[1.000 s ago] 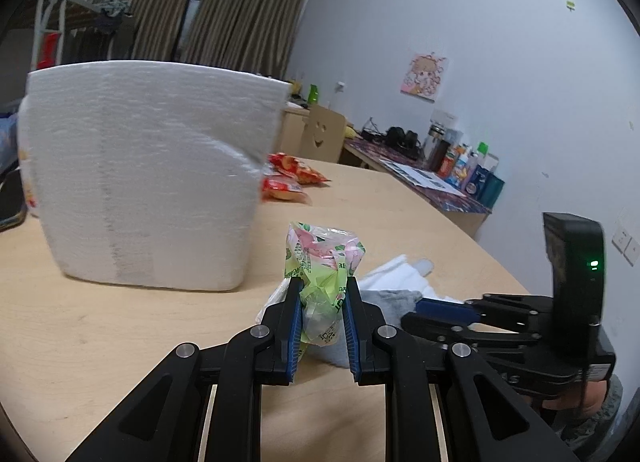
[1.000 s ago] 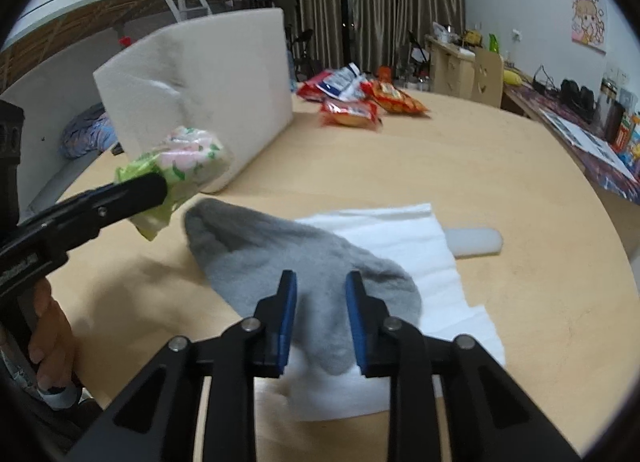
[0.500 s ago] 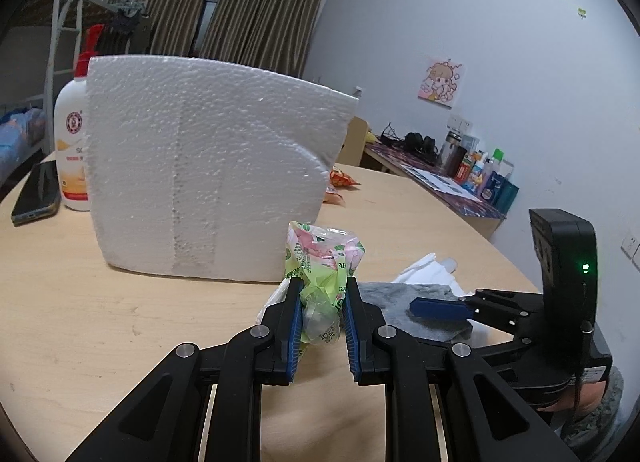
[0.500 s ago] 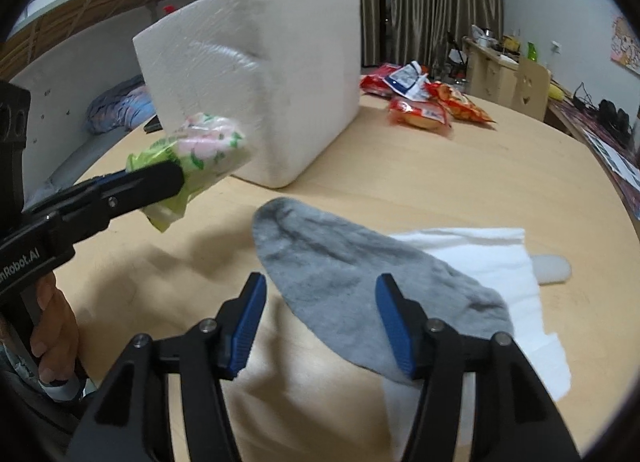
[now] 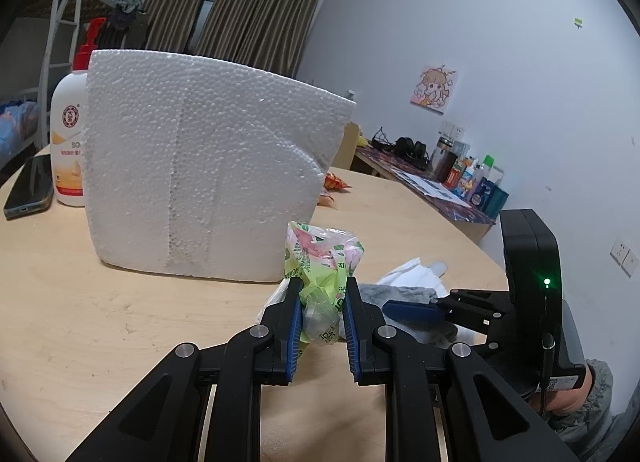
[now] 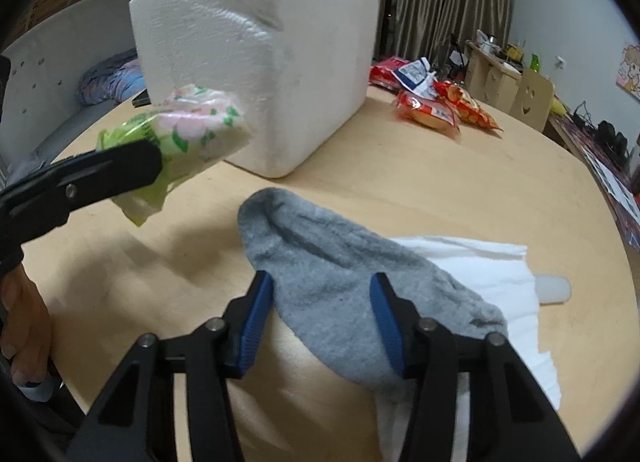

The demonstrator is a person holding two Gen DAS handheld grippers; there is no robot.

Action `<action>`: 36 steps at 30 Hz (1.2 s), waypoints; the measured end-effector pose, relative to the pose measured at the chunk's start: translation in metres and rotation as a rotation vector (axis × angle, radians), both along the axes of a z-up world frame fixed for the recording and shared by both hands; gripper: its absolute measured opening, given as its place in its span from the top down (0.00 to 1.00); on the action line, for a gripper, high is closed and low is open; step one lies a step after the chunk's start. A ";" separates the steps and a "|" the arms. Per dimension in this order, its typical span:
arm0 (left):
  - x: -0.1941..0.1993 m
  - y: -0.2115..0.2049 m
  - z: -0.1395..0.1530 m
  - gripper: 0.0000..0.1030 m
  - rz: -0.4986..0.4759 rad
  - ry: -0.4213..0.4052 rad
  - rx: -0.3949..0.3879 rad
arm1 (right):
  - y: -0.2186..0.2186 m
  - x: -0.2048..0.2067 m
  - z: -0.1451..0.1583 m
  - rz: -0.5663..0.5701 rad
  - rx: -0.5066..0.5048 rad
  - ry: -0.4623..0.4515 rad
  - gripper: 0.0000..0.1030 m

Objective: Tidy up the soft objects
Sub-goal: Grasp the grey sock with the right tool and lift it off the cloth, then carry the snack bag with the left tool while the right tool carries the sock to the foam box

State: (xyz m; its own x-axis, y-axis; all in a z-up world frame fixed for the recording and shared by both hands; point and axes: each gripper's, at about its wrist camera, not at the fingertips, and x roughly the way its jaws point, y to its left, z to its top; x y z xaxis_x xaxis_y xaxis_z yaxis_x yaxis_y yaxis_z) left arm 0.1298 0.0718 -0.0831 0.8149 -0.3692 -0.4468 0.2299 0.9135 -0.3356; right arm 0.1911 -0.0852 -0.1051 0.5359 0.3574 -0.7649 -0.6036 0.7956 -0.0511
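The left tool [image 5: 321, 308] is clamped on a tissue pack [image 5: 320, 262] in green and pink floral wrap, its 2 blue pads pressing the crinkled plastic near the lower end so that most of the pack sticks out past the tips. In the right wrist view the pack hangs clear of the counter [image 6: 440, 190], its shadow falling on the wood below, which suggests it is being carried rather than set down. It sits close in front of the styrofoam box [image 5: 200, 174], a likely place for the soft things to be gathered, though the box's opening is not in view.

The right tool [image 6: 322, 316] stands with its jaws spread wide, one on either side of the grey sock [image 6: 344, 290]. The fingers straddle the sock's middle, apparently so that closing would pinch the fabric across its width. Whether the tips already touch the cloth cannot be told.

The sock lies flat, partly on bare wood and partly over a white paper towel [image 6: 480, 270] spread under its far end. A small pale cylinder [image 6: 554, 289] pokes out from the towel's edge.

Farther off, red snack packets [image 6: 436, 106] lie beyond the box, well apart from the sock. A lotion pump bottle [image 5: 70, 134] stands just beside the box, and a phone [image 5: 30, 186] lies next to it.
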 end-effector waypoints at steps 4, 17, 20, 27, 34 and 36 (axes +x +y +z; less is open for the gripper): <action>-0.001 0.002 0.000 0.80 0.000 0.001 -0.007 | 0.003 -0.001 0.001 0.009 -0.005 0.001 0.65; -0.008 0.005 0.006 0.80 0.016 -0.016 -0.023 | -0.047 0.000 0.057 -0.104 0.260 -0.057 0.90; -0.014 0.004 0.009 0.80 0.020 -0.032 -0.008 | -0.053 -0.004 0.068 -0.120 0.276 -0.087 0.90; -0.028 -0.004 0.023 0.80 0.017 -0.074 0.029 | -0.061 -0.013 0.075 -0.133 0.321 -0.120 0.90; -0.042 -0.005 0.036 0.80 0.022 -0.109 0.054 | -0.072 -0.024 0.086 -0.135 0.368 -0.156 0.90; -0.048 -0.006 0.041 0.80 0.028 -0.123 0.066 | -0.076 -0.027 0.089 -0.132 0.387 -0.163 0.90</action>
